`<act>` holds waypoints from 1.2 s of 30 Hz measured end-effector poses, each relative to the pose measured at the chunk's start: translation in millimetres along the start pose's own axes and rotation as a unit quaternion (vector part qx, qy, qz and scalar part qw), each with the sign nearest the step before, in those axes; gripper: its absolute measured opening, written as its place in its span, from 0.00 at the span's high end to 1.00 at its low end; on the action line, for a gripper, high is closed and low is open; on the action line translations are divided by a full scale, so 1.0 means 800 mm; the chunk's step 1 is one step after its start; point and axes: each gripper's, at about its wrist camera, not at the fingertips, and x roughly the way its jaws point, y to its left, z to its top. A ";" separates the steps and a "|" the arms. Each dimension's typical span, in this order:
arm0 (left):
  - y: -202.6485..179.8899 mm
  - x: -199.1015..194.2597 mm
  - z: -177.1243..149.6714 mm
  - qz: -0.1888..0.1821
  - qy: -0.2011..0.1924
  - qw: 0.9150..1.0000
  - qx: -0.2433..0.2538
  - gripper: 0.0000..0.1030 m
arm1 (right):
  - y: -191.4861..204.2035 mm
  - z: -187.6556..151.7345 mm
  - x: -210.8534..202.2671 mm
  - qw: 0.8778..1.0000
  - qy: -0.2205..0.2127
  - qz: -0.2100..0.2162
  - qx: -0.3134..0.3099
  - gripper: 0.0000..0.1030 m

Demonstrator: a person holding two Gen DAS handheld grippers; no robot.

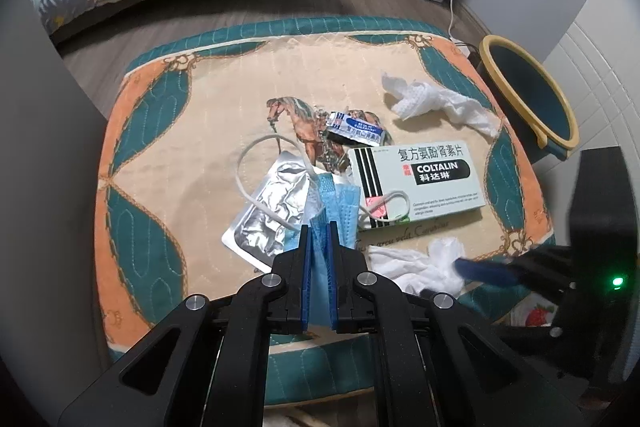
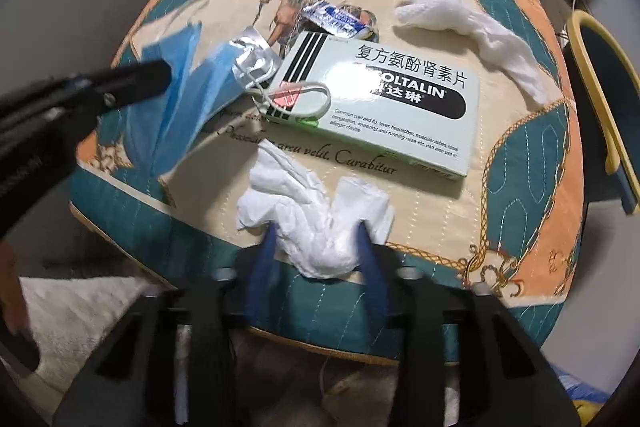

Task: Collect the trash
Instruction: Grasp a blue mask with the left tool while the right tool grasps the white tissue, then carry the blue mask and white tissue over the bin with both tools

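On a quilted cushion with a horse picture, teal corners and orange edges: trash, spread out. Beside its right edge, 1 dark blue bin with a yellow rim.

Biggest piece: 1 pale green COLTALIN medicine box, flat near the middle. Across its striped end, 1 white ear loop of the mask.

Next: 1 blue face mask, pinched tight between the blue pads of the left gripper, jaws together on its folds. Hanging from that gripper in the right wrist view, partly lifted off the cushion.

2 white tissues. 1 crumpled tissue at the near edge, sitting right between the blue fingers of the right gripper, 1 finger on each side, jaws nearly closed around the wad. Pressing or just touching: cannot tell, blurred. 1 far tissue near the bin, well apart from both grippers.

1 silver foil blister sheet, touching the mask.

Smallest: 1 crushed blue-and-white wrapper on the horse, just behind the box.
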 end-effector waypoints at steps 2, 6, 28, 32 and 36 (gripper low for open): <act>-0.001 0.000 0.000 -0.002 -0.001 1.000 -0.001 0.92 | -0.003 0.001 -0.002 1.000 0.001 0.008 0.003 0.90; 0.000 -0.006 0.004 -0.010 -0.012 1.000 -0.007 0.92 | -0.012 0.008 -0.021 1.000 -0.019 0.015 0.017 0.92; -0.037 -0.166 0.115 -0.023 -0.186 0.978 0.091 0.92 | -0.116 0.093 -0.208 0.975 -0.195 0.042 0.098 0.93; -0.052 -0.155 0.141 -0.023 -0.185 0.976 0.111 0.92 | -0.147 0.114 -0.234 0.970 -0.216 0.021 0.105 0.93; -0.064 -0.137 0.156 -0.059 -0.188 0.975 0.104 0.92 | -0.186 0.128 -0.235 0.964 -0.229 0.001 0.133 0.93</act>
